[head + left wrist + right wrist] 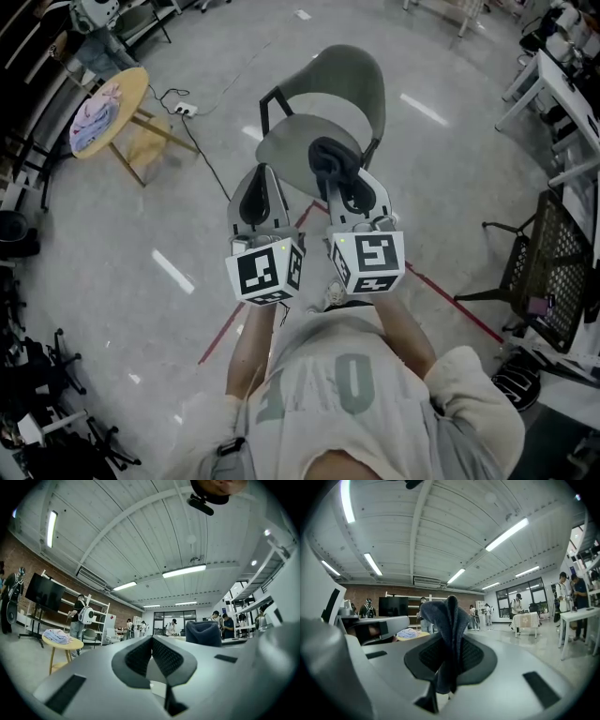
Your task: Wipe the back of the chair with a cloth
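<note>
Your right gripper (pixel 330 173) fingers pinch the dark cloth (pixel 326 155) by the chair (pixel 352 84) on glossy floor (pixel 187 206); left gripper (pixel 152 640) fingers together

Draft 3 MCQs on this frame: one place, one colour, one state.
1. Where is the chair? A ahead of both grippers; B behind the person; C lying on its side.
2. Colour of the cloth in the right gripper? A white; B dark grey-blue; C red.
3. The left gripper is: A shut, empty; B holding the cloth; C wide open.

1A: the head view shows it upright beyond the jaws.
2B: the right gripper view shows that colour.
3A: its pads meet with nothing between.
</note>
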`<move>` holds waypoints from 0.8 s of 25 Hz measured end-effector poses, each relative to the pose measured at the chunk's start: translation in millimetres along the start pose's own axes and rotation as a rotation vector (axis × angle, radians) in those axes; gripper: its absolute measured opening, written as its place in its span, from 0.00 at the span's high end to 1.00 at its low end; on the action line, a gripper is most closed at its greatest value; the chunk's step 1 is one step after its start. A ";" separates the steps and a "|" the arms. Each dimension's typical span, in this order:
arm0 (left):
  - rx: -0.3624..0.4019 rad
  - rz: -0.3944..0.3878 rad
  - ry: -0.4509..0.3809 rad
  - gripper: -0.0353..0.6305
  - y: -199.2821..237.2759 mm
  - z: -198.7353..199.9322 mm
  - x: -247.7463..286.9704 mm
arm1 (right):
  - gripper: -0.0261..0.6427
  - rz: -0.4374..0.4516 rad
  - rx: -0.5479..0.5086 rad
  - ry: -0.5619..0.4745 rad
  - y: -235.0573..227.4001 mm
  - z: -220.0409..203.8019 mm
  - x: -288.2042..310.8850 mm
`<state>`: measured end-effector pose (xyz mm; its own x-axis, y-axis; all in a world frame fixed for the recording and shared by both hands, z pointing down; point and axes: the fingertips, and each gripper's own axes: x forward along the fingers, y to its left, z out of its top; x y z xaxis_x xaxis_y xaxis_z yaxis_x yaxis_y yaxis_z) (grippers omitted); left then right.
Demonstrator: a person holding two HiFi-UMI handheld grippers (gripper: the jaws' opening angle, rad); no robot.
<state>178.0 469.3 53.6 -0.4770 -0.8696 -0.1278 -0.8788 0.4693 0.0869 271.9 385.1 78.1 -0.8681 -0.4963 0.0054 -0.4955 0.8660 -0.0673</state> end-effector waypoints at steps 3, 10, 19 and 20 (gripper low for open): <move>0.001 0.019 0.002 0.92 2.1 -2.1 0.7 | 0.87 0.025 0.055 -0.018 -4.2 0.5 -0.3; 0.003 0.062 0.010 0.92 19.7 -11.1 10.6 | 0.87 0.047 0.085 -0.019 -11.1 -7.8 17.3; 0.000 0.139 0.023 0.92 44.7 -27.0 33.1 | 0.87 0.037 0.105 0.021 -37.5 -25.7 43.1; 0.001 0.143 0.022 0.92 47.1 -28.6 39.1 | 0.87 0.033 0.103 0.015 -41.7 -25.1 48.5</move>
<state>118.4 452.9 81.0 -0.5970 -0.7969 -0.0920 -0.8017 0.5889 0.1022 249.7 326.4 106.2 -0.8845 -0.4662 0.0167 -0.4620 0.8704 -0.1699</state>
